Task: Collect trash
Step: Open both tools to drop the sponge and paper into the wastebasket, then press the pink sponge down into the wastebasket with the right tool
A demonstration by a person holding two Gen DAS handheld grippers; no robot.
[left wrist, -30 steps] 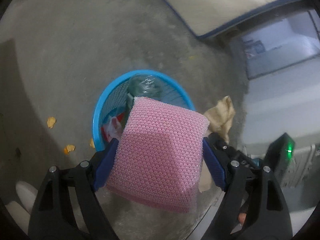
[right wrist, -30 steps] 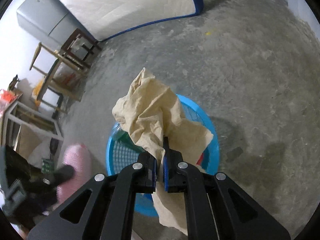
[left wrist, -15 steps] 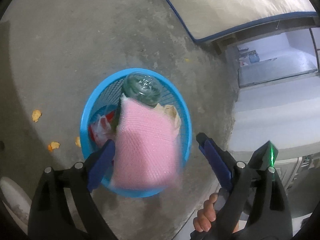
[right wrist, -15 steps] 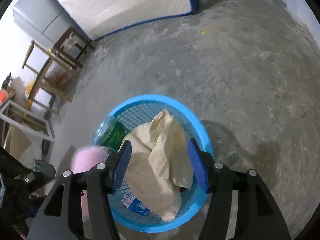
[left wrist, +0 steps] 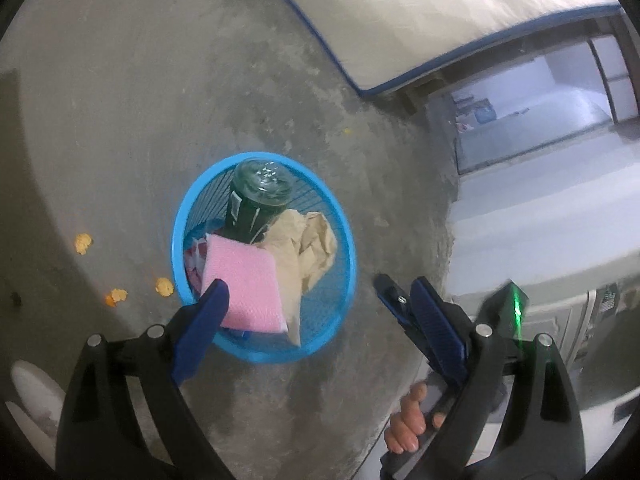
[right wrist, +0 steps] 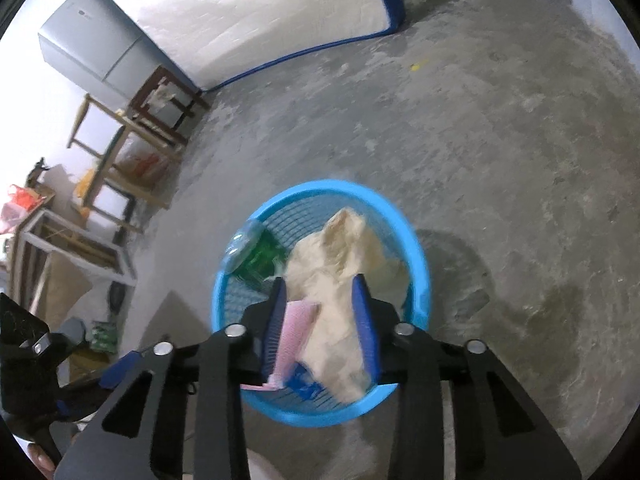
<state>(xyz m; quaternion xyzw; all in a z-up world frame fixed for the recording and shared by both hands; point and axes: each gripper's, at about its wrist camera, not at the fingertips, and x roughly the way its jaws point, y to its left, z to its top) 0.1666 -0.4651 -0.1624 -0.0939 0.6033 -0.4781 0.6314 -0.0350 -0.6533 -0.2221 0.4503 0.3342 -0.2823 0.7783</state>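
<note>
Sponge + paper now in basket

My left gripper's near finger covers a corner of the pink sponge. The sponge and the tan crumpled paper hide most of what lies under them in the blue basket; I only see bits of red and white there and cannot tell what they are. The green bottle's lower end is buried. My right gripper's fingers hide the basket's near side. The blue scrap is too blurry to name. The orange bits are too small to tell.
</note>
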